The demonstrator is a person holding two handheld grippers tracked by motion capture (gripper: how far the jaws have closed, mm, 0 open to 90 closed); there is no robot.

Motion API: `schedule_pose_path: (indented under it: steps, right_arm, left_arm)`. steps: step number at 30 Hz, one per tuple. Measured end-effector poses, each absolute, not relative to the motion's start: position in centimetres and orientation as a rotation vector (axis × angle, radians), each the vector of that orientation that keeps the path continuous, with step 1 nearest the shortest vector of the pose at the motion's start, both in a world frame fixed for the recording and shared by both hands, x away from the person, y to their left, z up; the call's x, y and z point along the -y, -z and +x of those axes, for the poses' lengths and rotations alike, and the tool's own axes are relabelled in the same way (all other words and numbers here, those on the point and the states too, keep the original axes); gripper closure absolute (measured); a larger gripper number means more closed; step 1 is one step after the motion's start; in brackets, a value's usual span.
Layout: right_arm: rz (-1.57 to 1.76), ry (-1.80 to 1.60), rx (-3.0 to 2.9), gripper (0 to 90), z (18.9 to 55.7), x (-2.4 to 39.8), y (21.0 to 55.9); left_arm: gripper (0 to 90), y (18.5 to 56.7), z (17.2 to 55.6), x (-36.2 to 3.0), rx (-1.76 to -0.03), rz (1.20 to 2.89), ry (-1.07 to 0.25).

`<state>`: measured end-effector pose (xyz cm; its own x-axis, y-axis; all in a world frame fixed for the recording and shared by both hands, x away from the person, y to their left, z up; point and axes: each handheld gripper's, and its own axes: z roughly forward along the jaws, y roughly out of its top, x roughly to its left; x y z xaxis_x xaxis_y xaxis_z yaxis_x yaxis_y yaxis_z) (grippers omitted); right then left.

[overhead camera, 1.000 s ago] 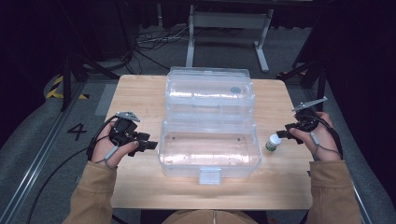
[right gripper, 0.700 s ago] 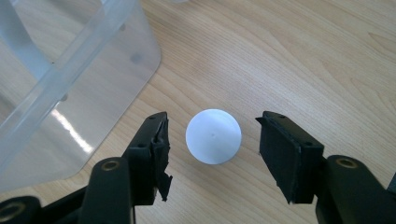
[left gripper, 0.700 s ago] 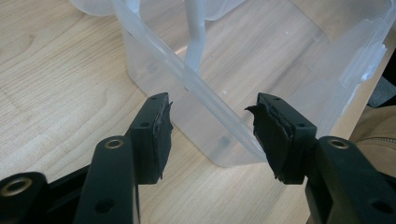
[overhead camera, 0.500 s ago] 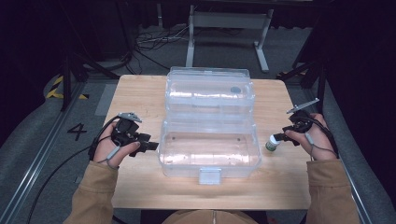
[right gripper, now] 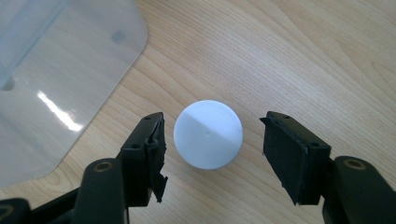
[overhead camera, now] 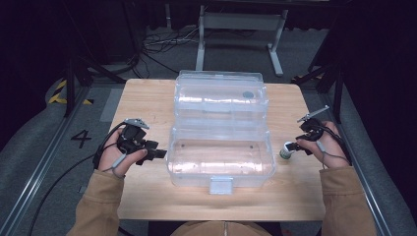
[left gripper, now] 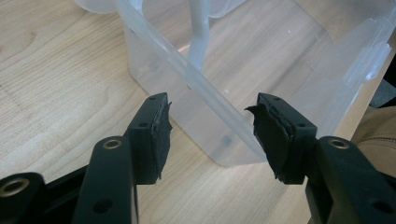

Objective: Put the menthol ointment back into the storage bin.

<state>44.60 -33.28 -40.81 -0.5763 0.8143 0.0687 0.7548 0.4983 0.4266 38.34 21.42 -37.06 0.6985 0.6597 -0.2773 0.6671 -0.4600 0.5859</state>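
Grippers two, bottle one.

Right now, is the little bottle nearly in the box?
Not yet. Done: the clear box lies open on the table. In hand: the right gripper, jaws just opening, straddles the white-capped bottle without touching it. The left gripper waits open at the box's end. Left: gripping the bottle and putting it inside, probably.

Tan sleeves, black brass-screwed grippers

Big clear box hogs the table middle; bare wood left and front of it, small bottle blocking its right side.
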Motion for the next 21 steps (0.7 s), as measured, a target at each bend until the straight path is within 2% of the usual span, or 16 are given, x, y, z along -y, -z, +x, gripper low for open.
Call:
schedule_pose_path:
  steps: [21]
  right_arm:
    - [1.372,-0.593,-2.636,39.4,45.5,32.9,42.7]
  left_arm:
    - [46.0,37.2,38.3,-21.7,-1.02,2.213,0.017]
